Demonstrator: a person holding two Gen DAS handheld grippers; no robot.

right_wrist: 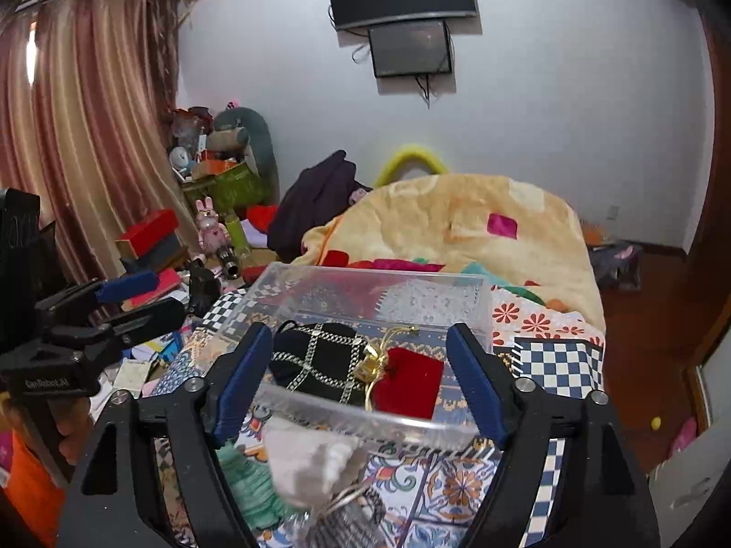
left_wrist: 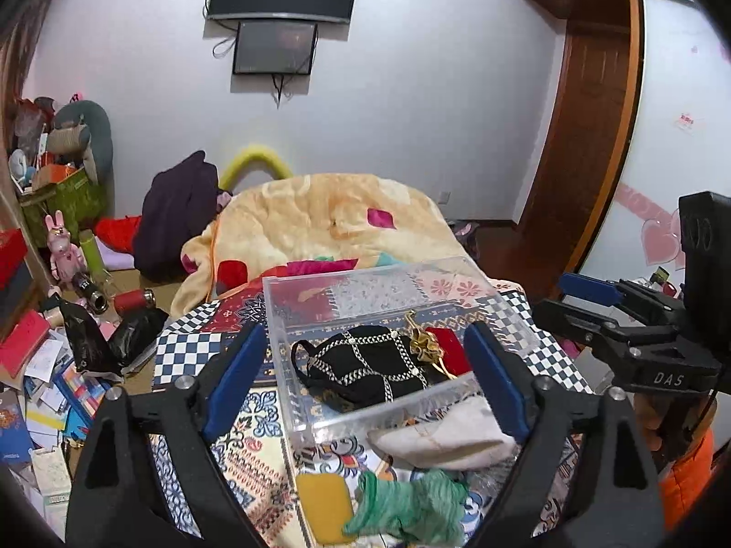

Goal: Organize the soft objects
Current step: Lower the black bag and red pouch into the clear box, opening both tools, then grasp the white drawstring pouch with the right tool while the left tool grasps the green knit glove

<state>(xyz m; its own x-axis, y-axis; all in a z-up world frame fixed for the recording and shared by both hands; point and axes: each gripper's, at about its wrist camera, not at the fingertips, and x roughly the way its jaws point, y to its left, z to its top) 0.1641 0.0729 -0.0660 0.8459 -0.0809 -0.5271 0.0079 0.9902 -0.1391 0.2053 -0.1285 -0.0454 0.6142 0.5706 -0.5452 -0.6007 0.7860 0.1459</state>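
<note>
Two grippers hovering wide open, holding nothing.
Left gripper (left_wrist: 363, 381) and right gripper (right_wrist: 361, 381) are both facing the clear box (left_wrist: 411, 283) holding a black pouch (left_wrist: 365, 365).

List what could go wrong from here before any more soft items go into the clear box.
1. The clear box sits on a soft patterned quilt; a push on its rim may tip or slide it.
2. The gold cord on the red pouch lies loose beside the black mask and might snag a finger.
3. The white cloth and green yarn lie close together, so the open left gripper could grab both.
</note>
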